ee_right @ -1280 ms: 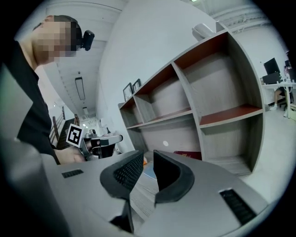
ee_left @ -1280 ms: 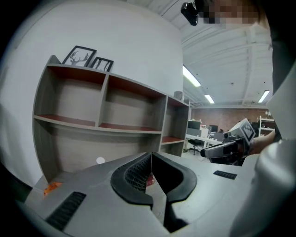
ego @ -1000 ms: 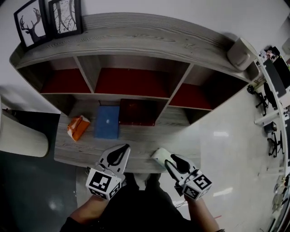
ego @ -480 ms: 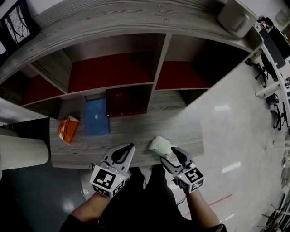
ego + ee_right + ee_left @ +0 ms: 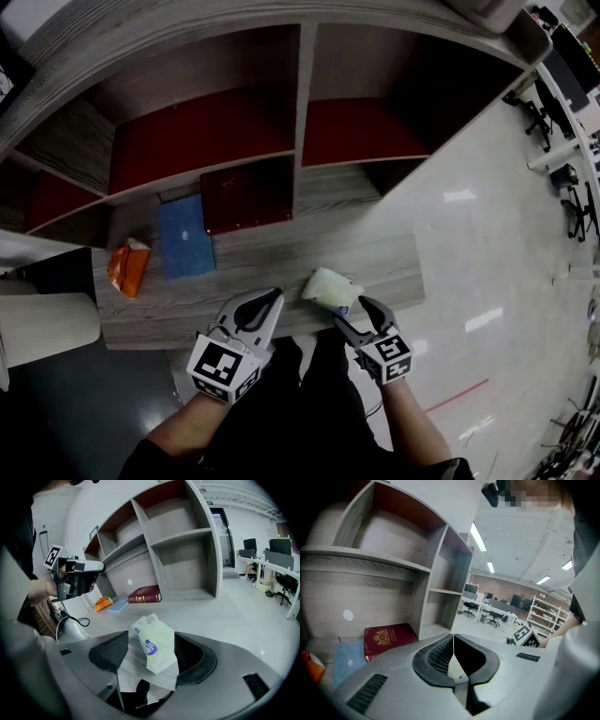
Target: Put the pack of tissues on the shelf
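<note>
The pack of tissues (image 5: 328, 286), pale green with a blue mark, lies on the lowest board of the grey shelf (image 5: 384, 262) near its front edge. My right gripper (image 5: 357, 316) stands open behind it. Its jaws have just been opening. In the right gripper view the pack (image 5: 157, 644) sits between the spread pads of the right gripper (image 5: 150, 652) and is not squeezed. My left gripper (image 5: 269, 299) is shut and empty, over the board's front edge left of the pack. In the left gripper view the left gripper (image 5: 452, 654) has its pads pressed together.
A red book (image 5: 248, 195), a blue book (image 5: 185, 236) and an orange packet (image 5: 125, 267) lie further left on the same board. Compartments with red backs (image 5: 202, 136) rise behind. A cream rounded object (image 5: 47, 323) stands at the left, glossy floor (image 5: 487, 234) at the right.
Both grippers have sunk toward the board's front edge. The right jaws have spread apart and let go of the pack, which now rests on the board. The left gripper stays shut.
</note>
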The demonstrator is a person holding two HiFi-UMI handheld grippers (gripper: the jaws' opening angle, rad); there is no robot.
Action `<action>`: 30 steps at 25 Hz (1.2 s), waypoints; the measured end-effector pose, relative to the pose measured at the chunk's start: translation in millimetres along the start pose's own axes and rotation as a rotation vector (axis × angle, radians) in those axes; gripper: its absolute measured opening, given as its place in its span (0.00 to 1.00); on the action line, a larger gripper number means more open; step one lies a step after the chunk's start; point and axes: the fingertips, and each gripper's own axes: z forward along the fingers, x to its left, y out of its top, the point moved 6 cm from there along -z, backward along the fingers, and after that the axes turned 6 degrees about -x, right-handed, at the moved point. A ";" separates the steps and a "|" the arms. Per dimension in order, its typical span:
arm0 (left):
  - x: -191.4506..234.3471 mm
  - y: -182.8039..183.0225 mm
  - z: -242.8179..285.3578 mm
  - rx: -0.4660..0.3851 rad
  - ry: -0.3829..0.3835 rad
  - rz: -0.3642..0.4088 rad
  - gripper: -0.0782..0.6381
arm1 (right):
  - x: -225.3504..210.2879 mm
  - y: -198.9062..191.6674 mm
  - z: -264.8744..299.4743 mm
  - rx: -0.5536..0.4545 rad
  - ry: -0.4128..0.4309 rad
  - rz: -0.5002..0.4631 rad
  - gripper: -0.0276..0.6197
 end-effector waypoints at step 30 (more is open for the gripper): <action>-7.1 39.4 -27.6 -0.129 0.099 -0.017 0.13 | -30.9 33.8 -10.3 0.126 -0.020 -0.057 0.09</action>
